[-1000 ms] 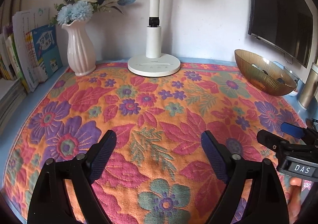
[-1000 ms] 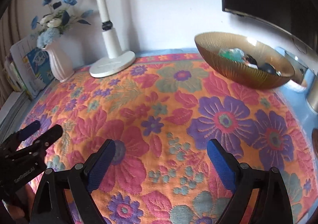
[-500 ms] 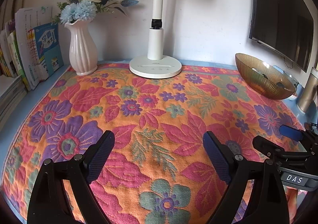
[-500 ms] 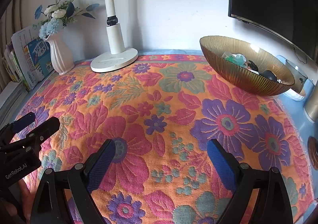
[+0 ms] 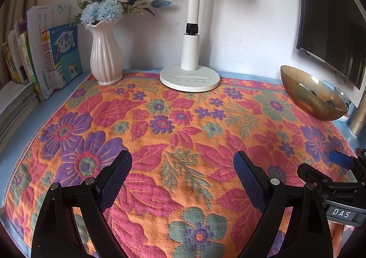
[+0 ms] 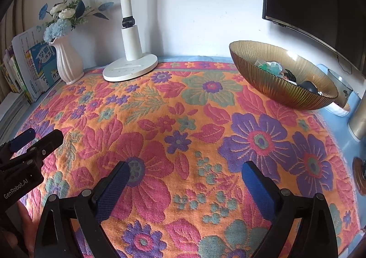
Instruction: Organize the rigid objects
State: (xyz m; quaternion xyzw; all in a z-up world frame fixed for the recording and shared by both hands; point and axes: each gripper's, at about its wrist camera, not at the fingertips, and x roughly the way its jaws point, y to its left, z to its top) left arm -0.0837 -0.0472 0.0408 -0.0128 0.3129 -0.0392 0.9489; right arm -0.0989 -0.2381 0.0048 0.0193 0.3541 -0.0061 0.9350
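Observation:
An amber ribbed glass bowl (image 6: 283,77) stands at the back right of the floral cloth and holds several small objects (image 6: 272,65), green, black and dark round ones. It also shows in the left wrist view (image 5: 313,93). My left gripper (image 5: 183,180) is open and empty above the cloth's front. My right gripper (image 6: 185,187) is open and empty, also over the front of the cloth. Each gripper shows in the other's view: the right one (image 5: 329,173), the left one (image 6: 32,141). No loose object lies on the cloth.
A white lamp base (image 5: 189,77) and a white vase with blue flowers (image 5: 106,56) stand at the back. Books (image 5: 45,56) lean at the left. A dark screen (image 6: 320,1) hangs at the right. A metal cylinder (image 6: 359,120) stands at the right edge.
Both grippers have tilted up and drawn back a little, so the wall, lamp and vase show higher and fuller. Both stay open and empty.

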